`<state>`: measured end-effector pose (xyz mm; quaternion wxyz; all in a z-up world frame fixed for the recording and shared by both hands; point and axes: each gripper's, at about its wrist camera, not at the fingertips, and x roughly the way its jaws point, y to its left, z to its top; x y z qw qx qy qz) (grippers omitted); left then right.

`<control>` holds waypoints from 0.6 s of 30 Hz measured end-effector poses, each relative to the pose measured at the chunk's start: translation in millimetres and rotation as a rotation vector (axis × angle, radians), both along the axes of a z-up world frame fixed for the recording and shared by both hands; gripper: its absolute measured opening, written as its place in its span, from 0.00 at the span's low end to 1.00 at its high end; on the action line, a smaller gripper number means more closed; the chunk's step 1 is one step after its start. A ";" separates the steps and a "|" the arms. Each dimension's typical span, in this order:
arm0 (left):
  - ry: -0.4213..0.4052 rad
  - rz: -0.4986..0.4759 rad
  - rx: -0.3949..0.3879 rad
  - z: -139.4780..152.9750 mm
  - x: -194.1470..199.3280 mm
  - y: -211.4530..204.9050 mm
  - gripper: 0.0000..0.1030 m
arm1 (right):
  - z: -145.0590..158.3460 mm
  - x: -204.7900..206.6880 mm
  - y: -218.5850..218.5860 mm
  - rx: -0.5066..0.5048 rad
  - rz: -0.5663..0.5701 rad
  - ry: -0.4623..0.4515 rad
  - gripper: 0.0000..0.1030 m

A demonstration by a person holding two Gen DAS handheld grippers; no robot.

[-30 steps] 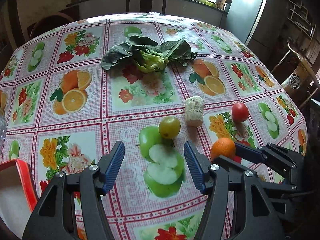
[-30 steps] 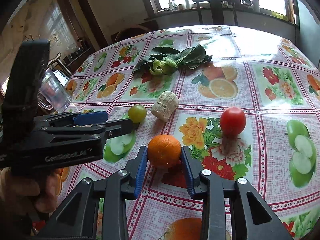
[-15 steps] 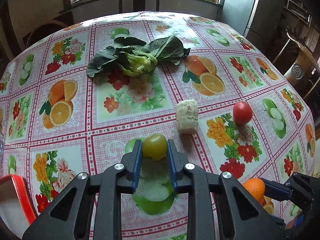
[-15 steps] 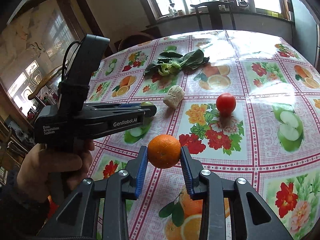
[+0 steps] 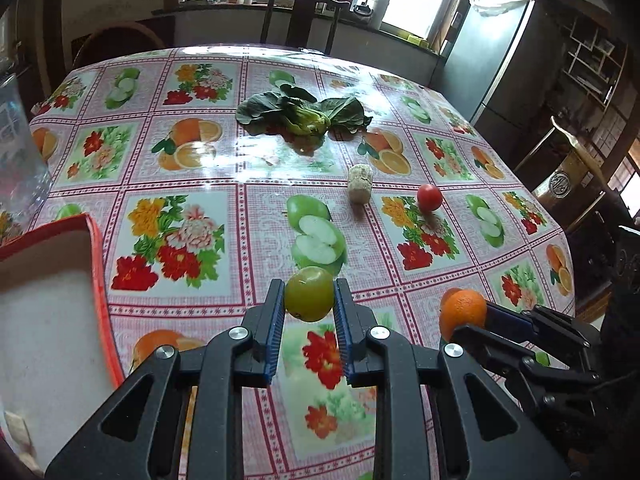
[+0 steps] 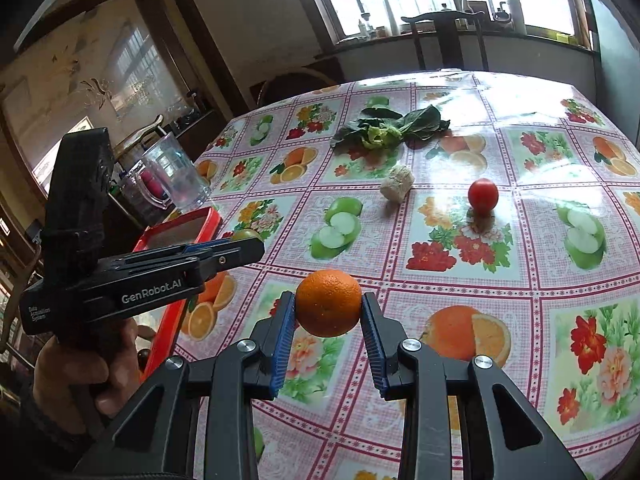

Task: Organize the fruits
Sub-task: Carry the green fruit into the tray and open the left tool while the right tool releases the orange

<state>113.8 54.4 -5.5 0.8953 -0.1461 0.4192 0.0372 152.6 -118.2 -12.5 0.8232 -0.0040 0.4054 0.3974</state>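
Note:
My left gripper (image 5: pixel 309 303) is shut on a green fruit (image 5: pixel 309 298) and holds it above the flowered tablecloth. In the right wrist view that same gripper (image 6: pixel 244 242) shows from the side, with the green fruit (image 6: pixel 246 235) peeking out at its tip. An orange (image 6: pixel 328 302) is clamped between the blue pads of my right gripper (image 6: pixel 328 312), also off the table. In the left wrist view this orange (image 5: pixel 463 311) appears at the lower right. A red tomato (image 5: pixel 429 197) stands on the cloth farther back. A red-rimmed tray (image 5: pixel 97 264) lies at the near left.
A pale cylindrical chunk (image 5: pixel 359 188) lies beside the tomato, and a leafy green vegetable (image 5: pixel 304 114) lies behind it. A clear glass mug (image 6: pixel 173 178) stands at the table's left edge beyond the tray (image 6: pixel 179 227). A person's hand (image 6: pixel 76 372) grips the left tool. Chairs stand around the table.
My left gripper closed on the green fruit, lifted it and drew it back toward the near edge. The right gripper rose and pulled back with the orange held in it throughout.

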 end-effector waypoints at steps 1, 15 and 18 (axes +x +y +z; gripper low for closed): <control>-0.007 0.008 -0.002 1.9 -7.5 1.9 0.21 | 1.3 -4.2 2.2 0.001 0.007 -0.001 0.32; -0.077 0.159 -0.007 18.7 -98.2 37.0 0.21 | 17.5 -59.2 50.8 0.038 0.130 -0.003 0.32; -0.083 0.192 0.016 20.1 -114.1 44.0 0.21 | 17.1 -70.7 64.0 0.037 0.162 0.000 0.32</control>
